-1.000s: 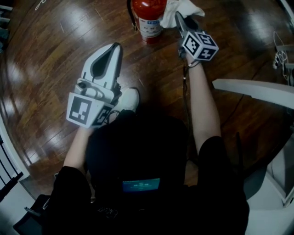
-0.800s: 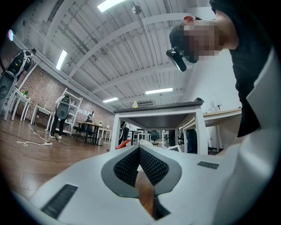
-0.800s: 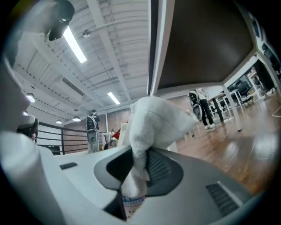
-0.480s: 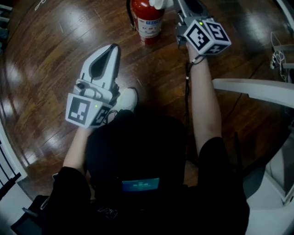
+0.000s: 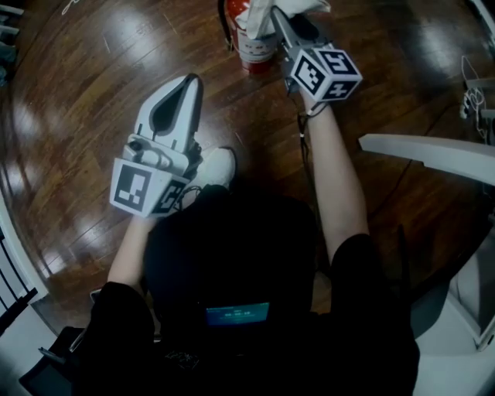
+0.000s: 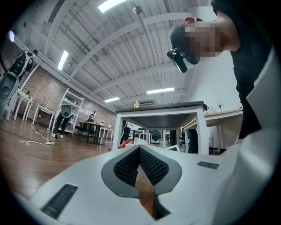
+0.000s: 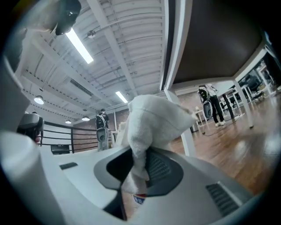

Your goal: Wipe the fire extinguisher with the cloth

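Observation:
The red fire extinguisher (image 5: 253,40) with a white label stands on the wooden floor at the top of the head view, its upper part hidden. My right gripper (image 5: 273,14) is shut on the white cloth (image 5: 263,11) and holds it against the extinguisher's top right side. In the right gripper view the cloth (image 7: 153,116) bulges out above the right gripper (image 7: 137,165), and a bit of the extinguisher's label (image 7: 139,200) shows below. My left gripper (image 5: 192,79) hangs apart at the lower left, shut and holding nothing; in its own view the left gripper (image 6: 139,149) has its pads together.
A black hose (image 5: 225,31) runs down the extinguisher's left side. The person's white shoe (image 5: 217,166) is on the floor below the left gripper. A white table edge (image 5: 433,151) juts in at the right, with cables (image 5: 469,97) beyond it.
My right gripper has swung with the cloth from the extinguisher's right side, first upward, then left onto its top. The left gripper has stayed still.

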